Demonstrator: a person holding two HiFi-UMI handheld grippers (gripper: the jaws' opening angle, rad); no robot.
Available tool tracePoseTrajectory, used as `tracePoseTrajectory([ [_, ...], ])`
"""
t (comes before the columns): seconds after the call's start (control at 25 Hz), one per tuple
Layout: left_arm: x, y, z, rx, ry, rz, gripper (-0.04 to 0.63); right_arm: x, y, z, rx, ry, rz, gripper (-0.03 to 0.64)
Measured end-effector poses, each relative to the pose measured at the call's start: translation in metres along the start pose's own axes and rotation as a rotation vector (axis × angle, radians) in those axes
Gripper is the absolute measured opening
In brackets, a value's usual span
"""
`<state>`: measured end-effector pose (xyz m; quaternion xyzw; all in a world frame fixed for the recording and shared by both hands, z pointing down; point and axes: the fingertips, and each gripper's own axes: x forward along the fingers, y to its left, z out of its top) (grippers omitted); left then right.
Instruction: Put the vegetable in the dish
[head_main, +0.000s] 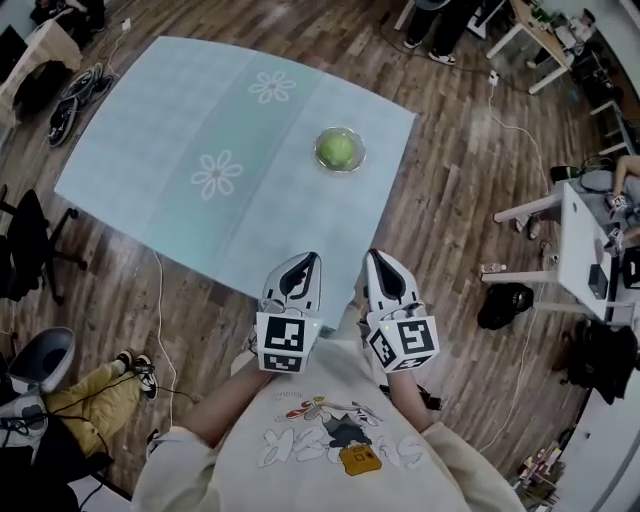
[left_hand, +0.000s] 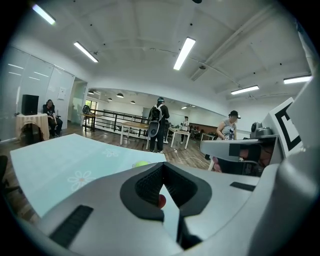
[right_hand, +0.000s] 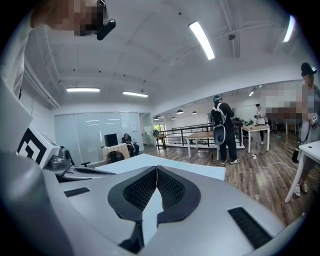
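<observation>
A round green vegetable (head_main: 338, 150) lies inside a clear glass dish (head_main: 355, 162) on the far right part of the light blue tablecloth (head_main: 200, 120). In the left gripper view the vegetable (left_hand: 141, 163) peeks over the jaws as a small green patch. Both grippers are held side by side close to the person's chest, off the table's near edge. My left gripper (head_main: 311, 258) is shut with nothing between its pads. My right gripper (head_main: 371, 254) is also shut and empty. The same shows in the gripper views: left gripper (left_hand: 162, 168), right gripper (right_hand: 157, 170), pads meeting at the tips.
Wood floor surrounds the table. A seated person's legs in yellow trousers (head_main: 95, 395) and a chair (head_main: 40, 360) are at lower left. A black bag (head_main: 505, 305) and a white desk (head_main: 585, 245) stand at the right. People stand by desks (left_hand: 158, 125) beyond the table.
</observation>
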<state>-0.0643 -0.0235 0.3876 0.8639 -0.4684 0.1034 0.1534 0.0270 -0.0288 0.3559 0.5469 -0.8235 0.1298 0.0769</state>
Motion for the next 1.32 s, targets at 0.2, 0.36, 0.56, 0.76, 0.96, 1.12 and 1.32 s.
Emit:
tracePoseTrajectory([
  [0.2,-0.006,-0.007,0.000,-0.007,-0.016,0.001,0.007,-0.012,-0.005,0.001,0.000,-0.007,-0.008,0.021],
  [0.36,-0.005,-0.017,-0.002,-0.003,-0.008,-0.020,0.008,-0.012,-0.006,0.002,-0.015,0.008,-0.004,0.021],
  [0.56,-0.006,-0.024,-0.006,0.006,0.011,-0.045,0.007,-0.012,-0.010,0.006,-0.020,0.006,-0.008,0.021],
  [0.76,-0.009,-0.030,-0.011,0.011,0.023,-0.057,0.008,-0.015,-0.013,0.013,-0.027,-0.010,-0.003,0.021],
  [0.96,-0.012,-0.032,-0.011,0.015,0.013,-0.057,0.008,-0.013,-0.008,0.016,-0.031,-0.019,0.012,0.021],
  [1.12,-0.013,-0.035,-0.012,0.012,0.016,-0.059,0.008,-0.018,-0.008,0.016,-0.033,-0.021,0.013,0.021],
  [1.32,-0.016,-0.046,-0.014,0.014,0.016,-0.074,0.008,-0.028,-0.013,0.010,-0.018,-0.013,-0.005,0.021],
])
